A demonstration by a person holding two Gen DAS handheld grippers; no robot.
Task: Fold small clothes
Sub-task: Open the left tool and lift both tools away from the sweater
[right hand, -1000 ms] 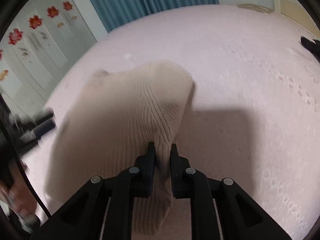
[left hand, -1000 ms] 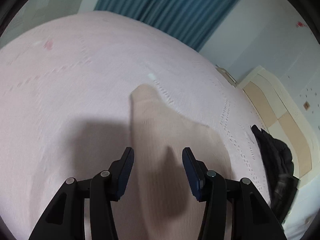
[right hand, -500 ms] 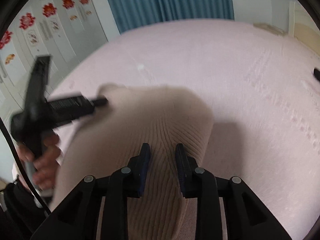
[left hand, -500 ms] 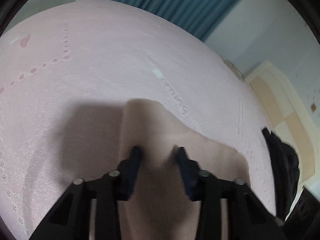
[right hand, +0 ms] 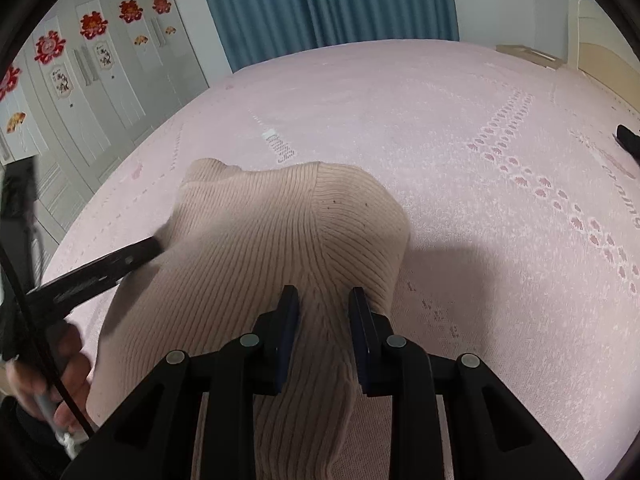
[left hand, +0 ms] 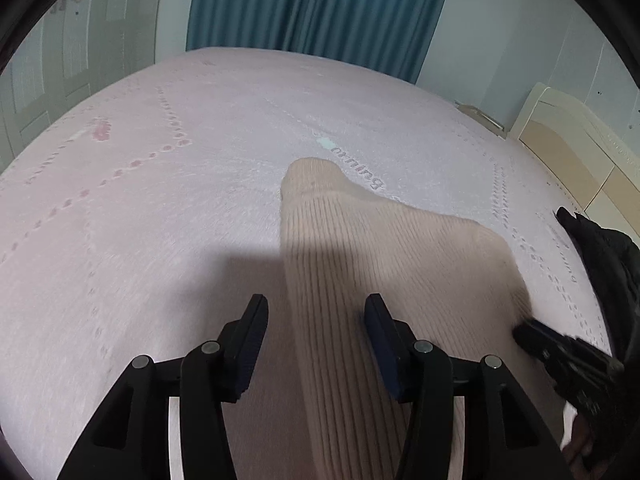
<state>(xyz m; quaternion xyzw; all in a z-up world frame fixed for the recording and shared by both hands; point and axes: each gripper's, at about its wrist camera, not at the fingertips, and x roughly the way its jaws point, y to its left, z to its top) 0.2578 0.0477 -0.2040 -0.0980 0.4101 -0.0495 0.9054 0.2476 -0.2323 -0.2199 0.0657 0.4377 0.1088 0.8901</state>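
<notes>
A beige ribbed knit garment [left hand: 400, 248] lies spread on the pink bedspread [left hand: 160, 200]. My left gripper [left hand: 316, 312] hovers over its near left edge. Its jaws are opening, with the fabric's edge under the gap and neither pad pressing on it. In the right wrist view the garment [right hand: 260, 240] bunches up into my right gripper [right hand: 323, 300], which is shut on a fold of the knit, the ribs converging toward the pads. The left gripper [right hand: 154, 246] shows there at the garment's left edge, held by a hand [right hand: 52, 380]. The right gripper [left hand: 528, 336] shows at the garment's right edge.
The pink bedspread [right hand: 480, 120] stretches far beyond the garment. A black piece of clothing [left hand: 600, 256] lies at the bed's right side by a cream headboard [left hand: 572, 136]. A blue curtain [left hand: 312, 8] and white wardrobe doors [right hand: 80, 80] stand behind the bed.
The left jaws narrowed over the garment half a second ago and have widened again as the gripper drew back. The right jaws stand slightly wider on the fold. The garment lies flatter.
</notes>
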